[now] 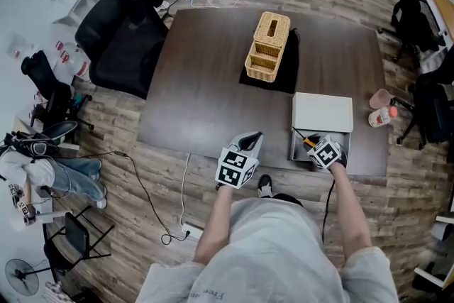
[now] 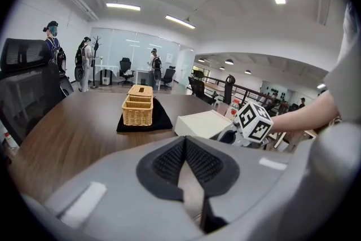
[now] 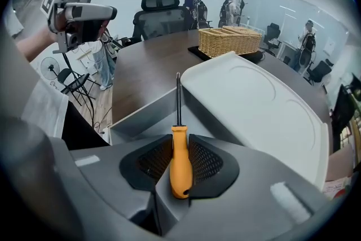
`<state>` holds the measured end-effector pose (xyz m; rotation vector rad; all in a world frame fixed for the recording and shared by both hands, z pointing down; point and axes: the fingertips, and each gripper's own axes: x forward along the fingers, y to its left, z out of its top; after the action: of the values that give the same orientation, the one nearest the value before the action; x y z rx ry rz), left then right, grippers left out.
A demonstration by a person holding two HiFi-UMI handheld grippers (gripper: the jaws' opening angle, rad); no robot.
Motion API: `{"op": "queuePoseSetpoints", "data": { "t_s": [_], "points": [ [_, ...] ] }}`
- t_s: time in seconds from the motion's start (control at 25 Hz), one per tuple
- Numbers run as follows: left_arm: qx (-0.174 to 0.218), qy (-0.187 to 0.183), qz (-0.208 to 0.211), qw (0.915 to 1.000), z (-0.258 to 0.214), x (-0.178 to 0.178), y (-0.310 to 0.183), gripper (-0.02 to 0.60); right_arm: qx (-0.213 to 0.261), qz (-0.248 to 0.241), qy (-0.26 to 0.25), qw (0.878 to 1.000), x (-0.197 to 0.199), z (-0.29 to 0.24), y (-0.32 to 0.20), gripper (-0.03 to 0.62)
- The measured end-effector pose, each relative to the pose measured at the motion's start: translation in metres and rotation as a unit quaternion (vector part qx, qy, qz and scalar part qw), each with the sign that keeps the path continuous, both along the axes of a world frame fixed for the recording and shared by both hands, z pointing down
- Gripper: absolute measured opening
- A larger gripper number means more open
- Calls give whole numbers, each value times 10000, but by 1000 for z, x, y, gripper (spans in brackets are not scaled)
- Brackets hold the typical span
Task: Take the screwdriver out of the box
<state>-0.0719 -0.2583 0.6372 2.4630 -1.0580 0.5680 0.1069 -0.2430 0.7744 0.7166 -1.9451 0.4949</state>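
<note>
1. Right gripper (image 3: 180, 162): its jaws are clenched on the screwdriver (image 3: 180, 149). The orange handle sits between the 2 black ribbed pads with its butt end just behind them. The dark shaft runs straight ahead of the jaw tips.
2. Box (image 3: 141, 115): grey and open, it lies directly ahead of and below the right jaws. The shaft reaches over its hollow. Whether the tip touches the box cannot be told.
3. Lid (image 3: 254, 104): white, ahead and to the right of the right jaws, adjoining the box's far side.
4. Left gripper (image 1: 252, 139): it is held at the table's near edge, off to the left of the right jaws and apart from them. Its 2 pads are pressed together with nothing between them.
5. Table (image 1: 206, 81): dark brown, it spreads ahead of both pairs of jaws.
6. Wicker basket (image 1: 268, 46): it stands on a black cloth (image 1: 287, 76), well ahead of both jaws near the table's far side.
7. Bottle (image 1: 383, 117) and cup (image 1: 379, 97): both stand to the right of the right jaws, at the table's edge.
8. Office chairs (image 1: 120, 39): black, beyond the table's far left corner.
9. People (image 2: 52, 42): they stand far ahead of the left jaws, at the back of the room.
</note>
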Motion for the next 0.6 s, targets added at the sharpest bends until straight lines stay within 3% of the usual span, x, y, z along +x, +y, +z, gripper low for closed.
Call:
{"op": "queuePoseSetpoints", "data": {
  "t_s": [0.6],
  "points": [
    [46,53,-117,9999,-5,-12,0,54,151,-135,347,9992,-1,-2,-2,83]
  ]
}}
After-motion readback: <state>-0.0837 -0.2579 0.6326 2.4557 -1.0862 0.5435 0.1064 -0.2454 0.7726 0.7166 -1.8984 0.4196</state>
